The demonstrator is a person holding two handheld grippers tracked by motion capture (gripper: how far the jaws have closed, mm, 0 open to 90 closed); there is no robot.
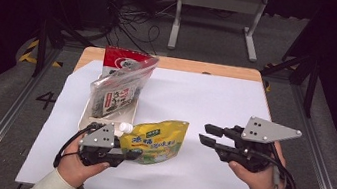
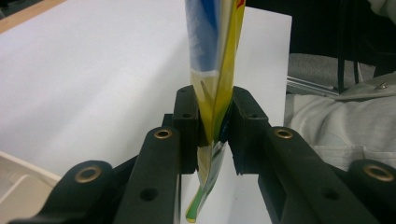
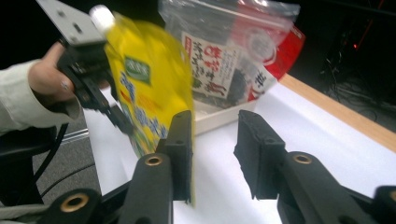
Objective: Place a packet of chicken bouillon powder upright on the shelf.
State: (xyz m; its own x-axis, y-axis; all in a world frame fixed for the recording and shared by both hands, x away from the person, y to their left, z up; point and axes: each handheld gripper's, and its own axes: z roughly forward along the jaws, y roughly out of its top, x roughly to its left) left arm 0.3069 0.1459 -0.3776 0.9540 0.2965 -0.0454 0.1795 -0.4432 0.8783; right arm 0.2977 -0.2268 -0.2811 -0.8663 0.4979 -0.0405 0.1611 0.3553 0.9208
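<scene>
**Yellow pouch pinched by the left claw, right claw open beside it**

Nearest the camera in the high view, two pale sleeves can be seen coming in from the bottom edge, one hand wrapped around each claw. The table (image 1: 220, 72) is covered by a white sheet (image 1: 196, 98), so plenty of bare white is found around the work.

The left claw (image 1: 133, 155) is closed on the edge of the yellow spouted pouch (image 1: 156, 143). In the left gripper view the pouch edge (image 2: 212, 93) is clamped tight between the two black pads and is seen edge-on, running up and away from the jaws. The pouch is held at the near left of the sheet, its white cap (image 1: 125, 127) turned toward the tray behind.

The right claw (image 1: 207, 133) is pointed left toward the pouch, with a clear gap left between them in the high view. Its jaws are parted and nothing is pressed between the pads; in the right gripper view the yellow pouch (image 3: 144, 88) is seen just past the left jaw, kind of blurred. The right hand is kept low, near the sheet.

Farther back, a white tray (image 1: 86, 118) is sat just behind the left claw, and a clear zip bag of snack packets (image 1: 116, 92) is stood upright in it. Nothing is placed between the claws and the pouch. Beyond the table, cables and a grey frame on the floor can be made out.
</scene>
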